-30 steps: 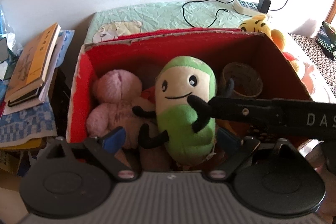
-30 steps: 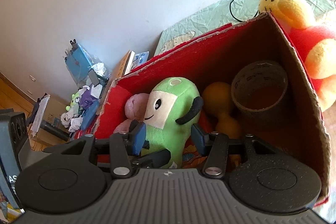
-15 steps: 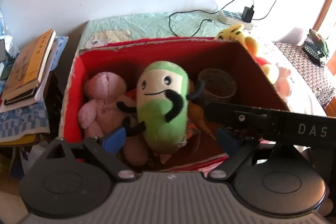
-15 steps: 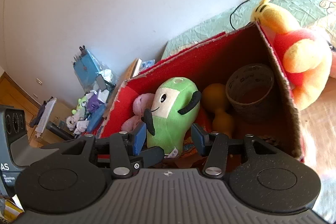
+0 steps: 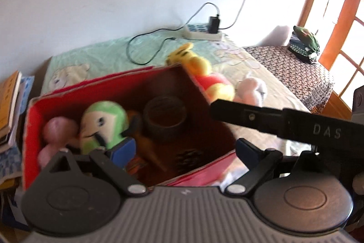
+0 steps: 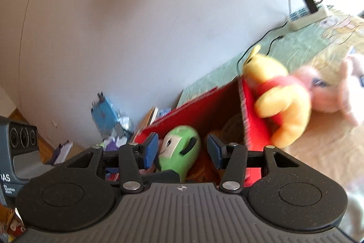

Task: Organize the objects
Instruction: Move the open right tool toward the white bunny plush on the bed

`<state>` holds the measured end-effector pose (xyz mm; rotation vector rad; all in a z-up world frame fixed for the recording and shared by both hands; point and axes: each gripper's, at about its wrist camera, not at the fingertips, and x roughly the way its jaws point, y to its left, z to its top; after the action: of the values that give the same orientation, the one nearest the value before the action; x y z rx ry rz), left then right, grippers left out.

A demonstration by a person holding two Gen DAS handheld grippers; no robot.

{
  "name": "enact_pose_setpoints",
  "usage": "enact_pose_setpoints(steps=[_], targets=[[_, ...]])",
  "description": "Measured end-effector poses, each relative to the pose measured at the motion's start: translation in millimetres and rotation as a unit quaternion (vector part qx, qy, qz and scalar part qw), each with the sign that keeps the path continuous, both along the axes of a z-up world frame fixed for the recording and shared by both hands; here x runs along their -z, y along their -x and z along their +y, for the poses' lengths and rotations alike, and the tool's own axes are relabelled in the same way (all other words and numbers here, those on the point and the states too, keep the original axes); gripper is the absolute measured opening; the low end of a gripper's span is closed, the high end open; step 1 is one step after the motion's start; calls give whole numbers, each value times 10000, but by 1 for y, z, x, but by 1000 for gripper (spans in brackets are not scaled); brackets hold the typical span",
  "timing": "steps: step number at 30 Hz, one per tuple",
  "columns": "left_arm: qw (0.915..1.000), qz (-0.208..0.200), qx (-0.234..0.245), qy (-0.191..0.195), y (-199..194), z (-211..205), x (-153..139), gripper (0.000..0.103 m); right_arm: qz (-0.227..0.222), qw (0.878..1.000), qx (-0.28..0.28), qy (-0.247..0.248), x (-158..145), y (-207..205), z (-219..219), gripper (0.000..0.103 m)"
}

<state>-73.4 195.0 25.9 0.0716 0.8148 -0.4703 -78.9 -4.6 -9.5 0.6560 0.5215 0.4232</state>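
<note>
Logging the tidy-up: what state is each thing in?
Red cardboard box: open.
Green plush toy: in box.
Pink plush toy: in box.
Yellow bear plush: outside, against box.
Left gripper: open, empty.
Right gripper: open, empty.

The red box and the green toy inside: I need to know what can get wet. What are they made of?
Red box: seemingly cardboard, matte, with a ragged brown edge and brown inner walls. Green toy: soft plush fabric, fuzzy and unshiny, with stitched-looking face details.

Green plush stands in red box; yellow bear lies outside.
</note>
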Motion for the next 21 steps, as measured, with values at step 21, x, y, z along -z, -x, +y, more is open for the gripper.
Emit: enact_pose_setpoints(steps=[21], targets=[[9962, 158, 847, -161, -6, -185, 28, 95, 1339, 9780, 1500, -562, 61, 3, -198, 52]])
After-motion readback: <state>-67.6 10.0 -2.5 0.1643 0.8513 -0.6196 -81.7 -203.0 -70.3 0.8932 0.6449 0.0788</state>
